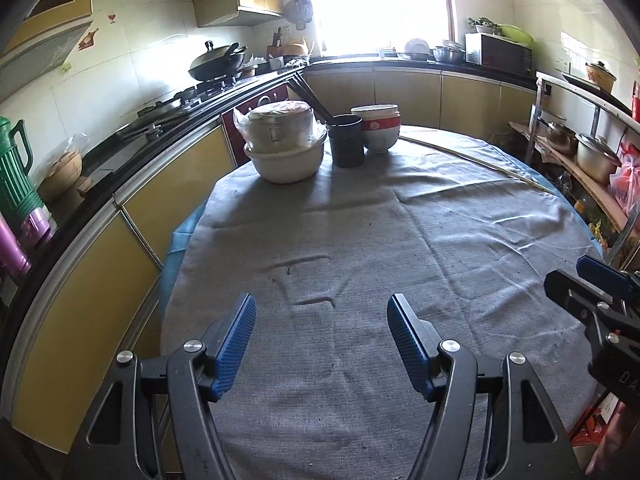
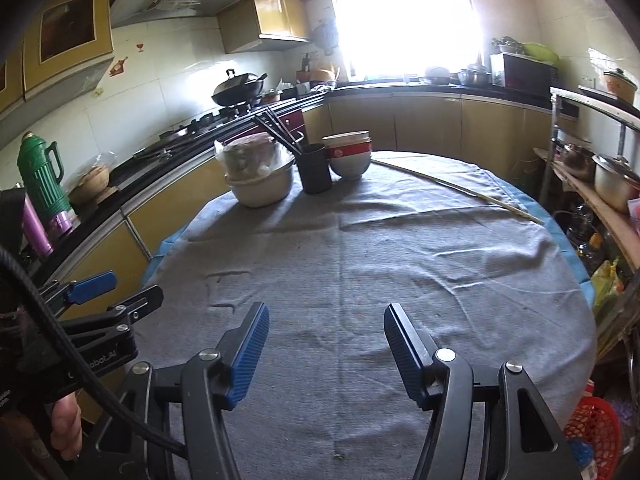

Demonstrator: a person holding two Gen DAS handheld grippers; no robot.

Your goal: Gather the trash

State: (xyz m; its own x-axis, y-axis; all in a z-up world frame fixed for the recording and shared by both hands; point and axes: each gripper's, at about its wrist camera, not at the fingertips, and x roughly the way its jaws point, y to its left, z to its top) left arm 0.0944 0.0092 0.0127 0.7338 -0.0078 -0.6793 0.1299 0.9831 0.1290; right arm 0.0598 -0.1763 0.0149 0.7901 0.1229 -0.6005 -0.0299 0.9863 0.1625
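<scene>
Fingers of left gripper (image 1: pixel 322 344) and right gripper (image 2: pixel 326 350) gape empty over grey tablecloth (image 1: pixel 360 220); possibly crumbs (image 1: pixel 288 270) near; kitchen counters (image 1: pixel 132 148) left.

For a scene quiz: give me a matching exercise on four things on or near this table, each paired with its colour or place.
Things:
1. cup holding chopsticks
2. stacked bowls
3. thermos
4. long stick

Descriptions:
A. green, on the counter
B. black, between the basin and the bowls
C. white with a red band
D. lying on the grey cloth at the table's far right edge

Pairs: 1-B, 2-C, 3-A, 4-D
</scene>
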